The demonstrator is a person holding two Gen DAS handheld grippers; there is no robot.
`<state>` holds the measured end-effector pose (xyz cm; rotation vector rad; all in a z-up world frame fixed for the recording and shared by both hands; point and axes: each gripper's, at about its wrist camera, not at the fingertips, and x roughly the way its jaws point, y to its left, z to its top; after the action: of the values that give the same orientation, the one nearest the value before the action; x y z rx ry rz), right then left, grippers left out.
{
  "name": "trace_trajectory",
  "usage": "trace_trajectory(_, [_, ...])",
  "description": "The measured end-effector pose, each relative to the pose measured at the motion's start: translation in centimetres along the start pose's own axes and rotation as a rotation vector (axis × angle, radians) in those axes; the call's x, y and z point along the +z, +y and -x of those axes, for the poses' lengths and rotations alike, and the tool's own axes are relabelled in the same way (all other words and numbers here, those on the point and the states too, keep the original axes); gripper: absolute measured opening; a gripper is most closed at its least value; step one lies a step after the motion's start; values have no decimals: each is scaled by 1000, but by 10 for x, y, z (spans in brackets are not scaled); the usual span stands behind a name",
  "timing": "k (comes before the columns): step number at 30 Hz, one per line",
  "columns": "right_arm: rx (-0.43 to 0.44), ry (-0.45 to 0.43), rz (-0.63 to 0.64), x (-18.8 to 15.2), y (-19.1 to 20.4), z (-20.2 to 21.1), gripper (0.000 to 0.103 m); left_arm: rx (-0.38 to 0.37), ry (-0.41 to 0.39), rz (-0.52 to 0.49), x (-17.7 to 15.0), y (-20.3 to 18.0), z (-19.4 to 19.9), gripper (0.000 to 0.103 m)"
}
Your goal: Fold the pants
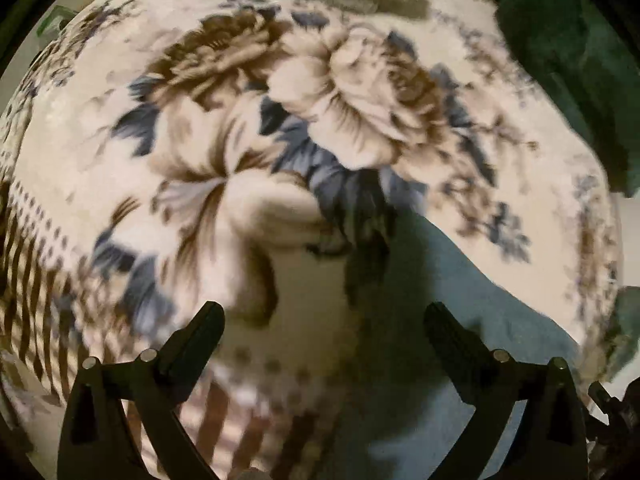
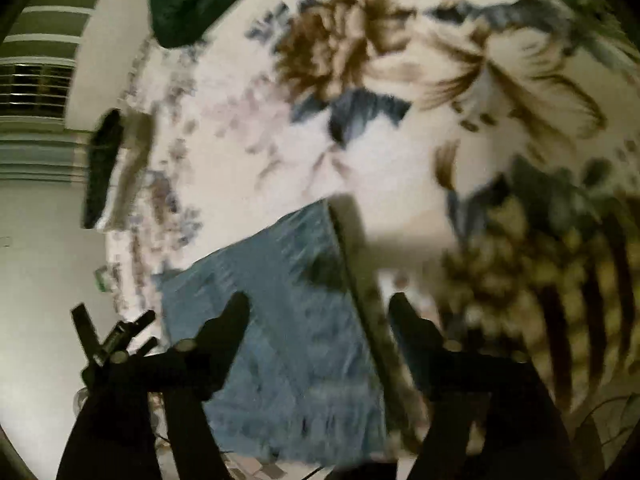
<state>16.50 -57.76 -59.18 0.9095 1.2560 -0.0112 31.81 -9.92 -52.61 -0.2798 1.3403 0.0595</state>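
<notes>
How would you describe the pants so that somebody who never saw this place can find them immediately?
Look at the large cream blanket with big brown and blue flowers that covers the surface. The pants lie flat on it near its edge, just ahead of the open right gripper. They are the only plain, pale blue piece; the dark green cloth lies at the blanket's far side.

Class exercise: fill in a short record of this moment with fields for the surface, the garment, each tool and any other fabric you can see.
surface: floral blanket in cream, brown and blue
garment: blue pants lying flat on the blanket
left tool: open, over the pants' edge, gripping nothing
right tool: open, above the pants, gripping nothing
other fabric: dark green cloth at the blanket's far edge
image quality: blurred, so fine detail is unclear
</notes>
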Motion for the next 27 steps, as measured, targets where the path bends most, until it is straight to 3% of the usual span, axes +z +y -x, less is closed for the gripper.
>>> trace_trajectory(4, [53,11,-86,-49,-8,19,77,-70,20,1,-48,3,21,102])
trace_trajectory(9, [177,94,-337,-105,-45,-18,75,-71,114,25,-93,3,-3,102])
trace_trajectory(10, [234,58,-394,-111,-51,-23,55,-75,131,42,-99,4,-8,102])
trace_trajectory(11, [268,29,-422,-113,-55,-27,23,-82,135,51,-102,6,-12,103])
trace_trajectory(13, [219,-3,-429,-116,-56,-25,16,-94,134,57,-105,8,-16,103])
trace_trajectory(15, [83,12,-341,-119,-46,-19,15,-98,138,36,-107,7,-17,103])
trace_trajectory(17, [12,42,-283,-123,-43,-20,15,-95,150,10,-108,6,-19,103])
trace_trajectory(19, [28,61,-248,-121,-40,-24,17,-92,152,-4,-106,3,-18,103])
trace_trajectory(21, [107,91,-249,-116,-40,-27,26,-96,151,-10,-102,3,-16,103])
trace_trajectory(23, [192,132,-260,-116,-41,-35,58,-124,148,-1,-101,6,-14,103])
trace_trajectory(26, [269,149,-266,-121,-41,-50,74,-188,148,25,-97,8,-18,103])
trace_trajectory(27, [268,154,-262,-123,-40,-56,75,-209,149,32,-95,7,-20,103])
